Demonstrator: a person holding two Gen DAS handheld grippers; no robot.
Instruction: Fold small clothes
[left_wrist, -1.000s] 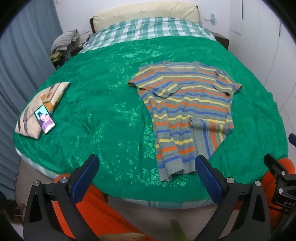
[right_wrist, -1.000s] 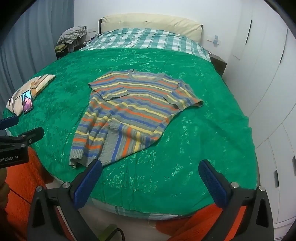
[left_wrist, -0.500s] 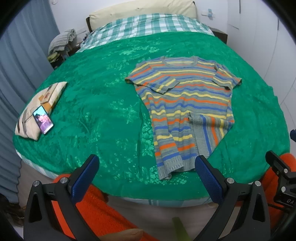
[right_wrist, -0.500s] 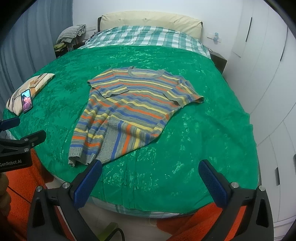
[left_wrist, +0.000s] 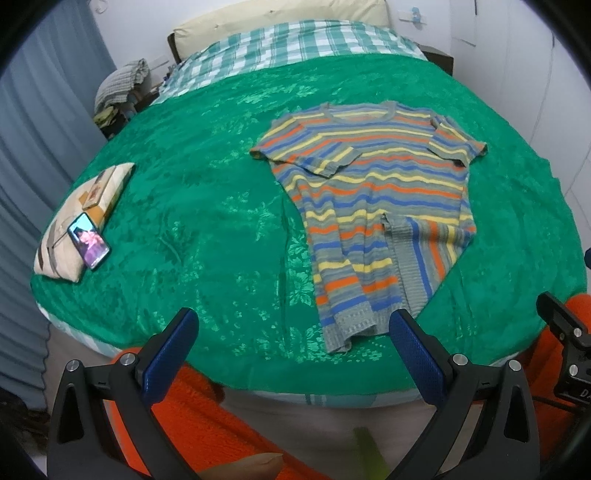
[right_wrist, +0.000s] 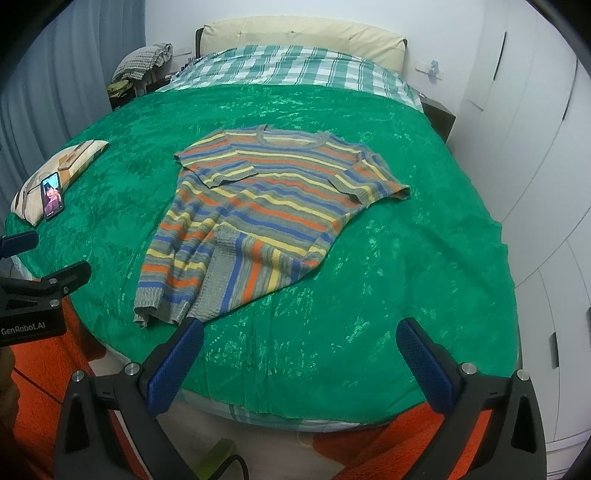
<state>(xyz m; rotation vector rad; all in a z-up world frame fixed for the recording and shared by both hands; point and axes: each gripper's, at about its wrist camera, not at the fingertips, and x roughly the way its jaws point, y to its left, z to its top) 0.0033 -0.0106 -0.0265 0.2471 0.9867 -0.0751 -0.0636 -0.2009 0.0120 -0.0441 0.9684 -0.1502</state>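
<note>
A striped knit sweater (left_wrist: 373, 192) in grey, blue, orange and yellow lies flat on the green bedspread (left_wrist: 207, 206), neck toward the headboard. Its left sleeve is folded in across the chest and a lower corner is folded over. It also shows in the right wrist view (right_wrist: 266, 206). My left gripper (left_wrist: 291, 354) is open and empty, just short of the bed's near edge by the sweater's hem. My right gripper (right_wrist: 301, 362) is open and empty at the near edge, right of the hem.
A small pillow (left_wrist: 85, 218) with a lit phone (left_wrist: 89, 246) on it lies at the bed's left edge. Checked bedding (right_wrist: 288, 70) and a headboard are at the far end. White wardrobes (right_wrist: 546, 155) stand on the right. Orange fabric (left_wrist: 207, 424) lies below the bed edge.
Both grippers have moved a little forward toward the bed; the sweater sits slightly nearer in both views. The sweater itself has not moved.
</note>
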